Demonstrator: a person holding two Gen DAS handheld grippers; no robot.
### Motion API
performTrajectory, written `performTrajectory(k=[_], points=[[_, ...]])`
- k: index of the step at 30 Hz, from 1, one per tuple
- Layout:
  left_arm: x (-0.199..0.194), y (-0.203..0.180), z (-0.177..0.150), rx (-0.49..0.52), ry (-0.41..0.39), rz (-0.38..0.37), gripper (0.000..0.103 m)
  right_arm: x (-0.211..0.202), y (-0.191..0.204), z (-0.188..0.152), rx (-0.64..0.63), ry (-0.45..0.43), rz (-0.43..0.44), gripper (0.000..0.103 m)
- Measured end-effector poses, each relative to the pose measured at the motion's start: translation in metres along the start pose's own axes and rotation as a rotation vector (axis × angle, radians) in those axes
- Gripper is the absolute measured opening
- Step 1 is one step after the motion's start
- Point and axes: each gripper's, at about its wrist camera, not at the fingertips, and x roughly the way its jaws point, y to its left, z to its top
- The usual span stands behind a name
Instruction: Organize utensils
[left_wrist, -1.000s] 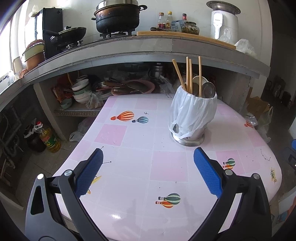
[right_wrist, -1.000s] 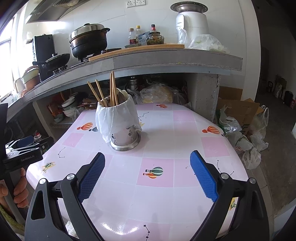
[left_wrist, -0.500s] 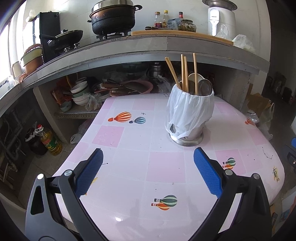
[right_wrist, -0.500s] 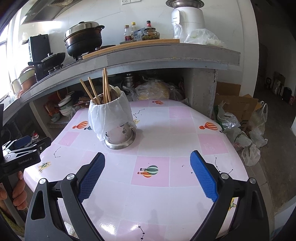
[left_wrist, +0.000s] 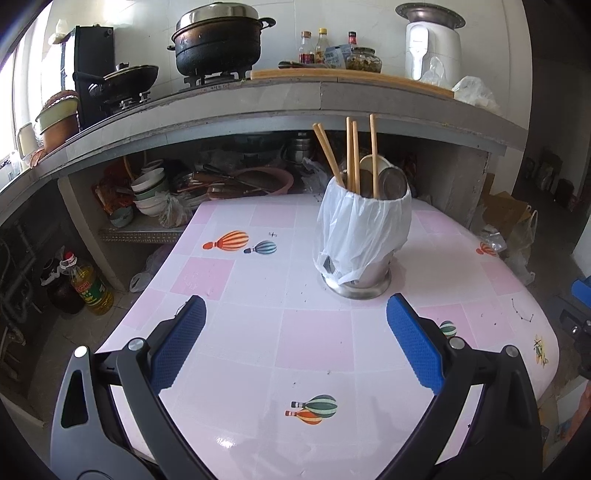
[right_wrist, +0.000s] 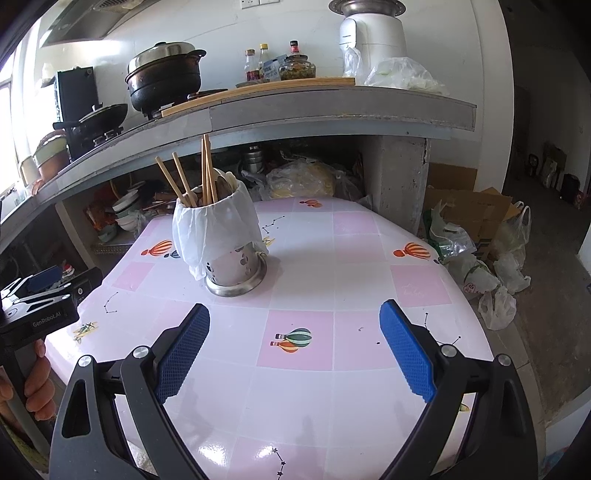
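A steel utensil holder wrapped in a white plastic bag stands upright on the pink tiled table. Several wooden chopsticks and spoons stick out of it. My left gripper is open and empty, hovering over the table's near side, short of the holder. In the right wrist view the holder stands at the far left with its chopsticks. My right gripper is open and empty above the table, to the right of the holder.
A concrete counter with a black pot, wok and bottles runs behind the table. Bowls and pans crowd the shelf below. An oil bottle stands on the floor left. Bags and cardboard lie right.
Both grippers have drifted slightly; the holder has shifted a little in each view. Both stay open and empty. Nothing on the table has moved.
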Motion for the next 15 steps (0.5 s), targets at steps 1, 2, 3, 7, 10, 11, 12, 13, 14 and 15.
performTrajectory(k=[1,2,3,7,10,11,12,13,14,15], points=[[-0.001,0.0,0.001,0.0,-0.011,0.002,0.095,0.0,0.0,0.0,-0.002,-0.002,0.0,0.091],[-0.003,-0.001,0.002,0.002,-0.026,0.004,0.095,-0.001,0.001,0.001,-0.002,-0.003,0.001,0.091],[-0.005,-0.002,0.004,0.006,-0.039,0.005,0.095,-0.002,0.001,0.001,-0.003,-0.004,0.002,0.091],[-0.011,-0.006,0.007,0.012,-0.068,-0.005,0.095,-0.005,0.002,0.001,-0.005,-0.011,0.003,0.091],[-0.013,-0.008,0.008,0.011,-0.071,-0.012,0.095,-0.007,0.003,0.001,-0.009,-0.015,0.003,0.091],[-0.014,-0.009,0.008,0.01,-0.073,-0.015,0.095,-0.008,0.004,0.001,-0.012,-0.018,0.002,0.091],[-0.015,-0.009,0.008,0.009,-0.075,-0.016,0.095,-0.009,0.004,0.001,-0.015,-0.021,-0.001,0.091],[-0.016,-0.009,0.008,0.008,-0.077,-0.018,0.095,-0.011,0.005,0.001,-0.019,-0.024,-0.004,0.091],[-0.017,-0.009,0.008,0.008,-0.08,-0.02,0.095,-0.011,0.005,0.002,-0.022,-0.026,-0.006,0.091],[-0.018,-0.01,0.008,0.009,-0.083,-0.02,0.095,-0.012,0.006,0.002,-0.024,-0.028,-0.006,0.091]])
